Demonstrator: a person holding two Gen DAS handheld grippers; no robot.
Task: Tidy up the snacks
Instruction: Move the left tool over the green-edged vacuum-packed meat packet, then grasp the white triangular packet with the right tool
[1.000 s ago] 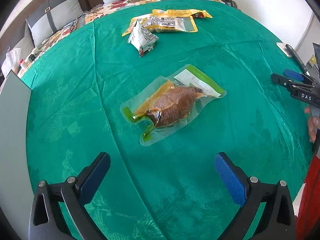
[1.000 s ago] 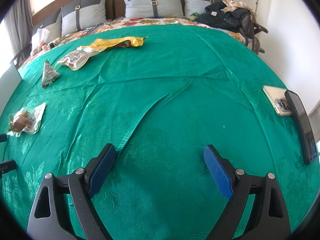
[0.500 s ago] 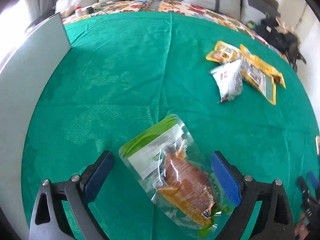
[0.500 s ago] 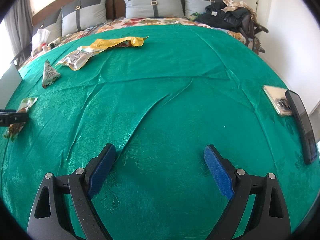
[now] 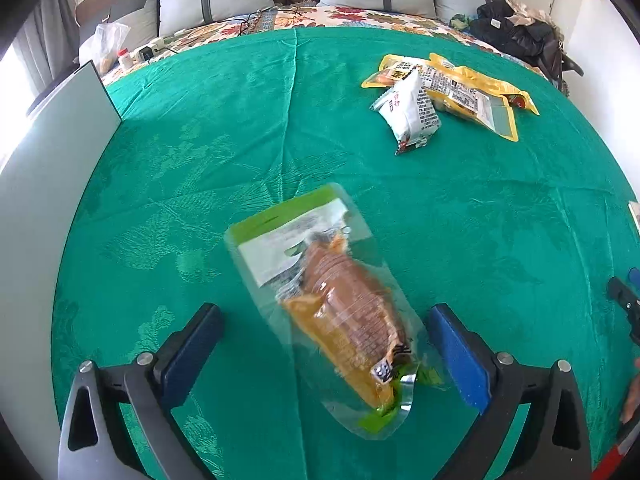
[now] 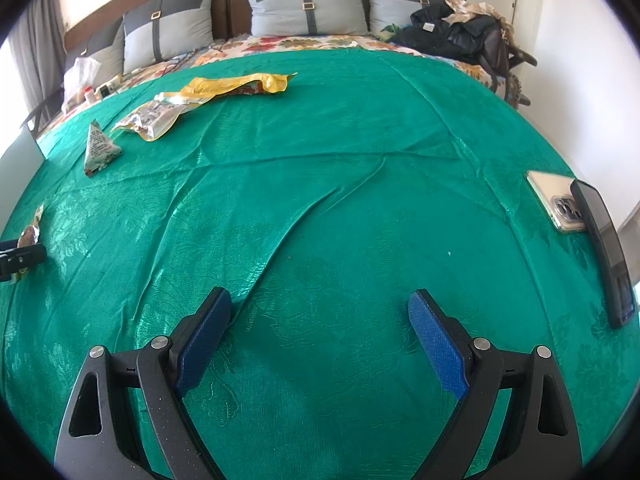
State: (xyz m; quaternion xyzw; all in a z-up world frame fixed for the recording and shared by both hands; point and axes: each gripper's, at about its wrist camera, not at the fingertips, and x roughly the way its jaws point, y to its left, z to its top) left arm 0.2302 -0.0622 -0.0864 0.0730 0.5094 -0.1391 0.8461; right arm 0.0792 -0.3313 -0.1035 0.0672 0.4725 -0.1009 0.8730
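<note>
A clear vacuum pouch with a brown snack and green edges point(image 5: 332, 304) lies on the green cloth point(image 5: 200, 152). My left gripper point(image 5: 328, 344) is open, its blue pads on either side of the pouch's near end. Farther right lie a white snack packet point(image 5: 412, 114) and yellow pouches point(image 5: 460, 88). My right gripper point(image 6: 320, 340) is open and empty over bare cloth. In the right wrist view the white packet point(image 6: 98, 148), the yellow pouches point(image 6: 208, 94), the clear pouch point(image 6: 30, 234) and the left gripper's tip point(image 6: 20, 258) sit at the left.
A grey board point(image 5: 48, 184) stands along the left edge. Two phones point(image 6: 576, 216) lie at the cloth's right edge. Pillows point(image 6: 304, 8), a dark bag point(image 6: 456, 36) and a plastic bag point(image 5: 104, 44) sit at the head of the bed.
My left gripper has swung round and moved in on the clear pouch, which now lies between its open pads. The right gripper has not moved.
</note>
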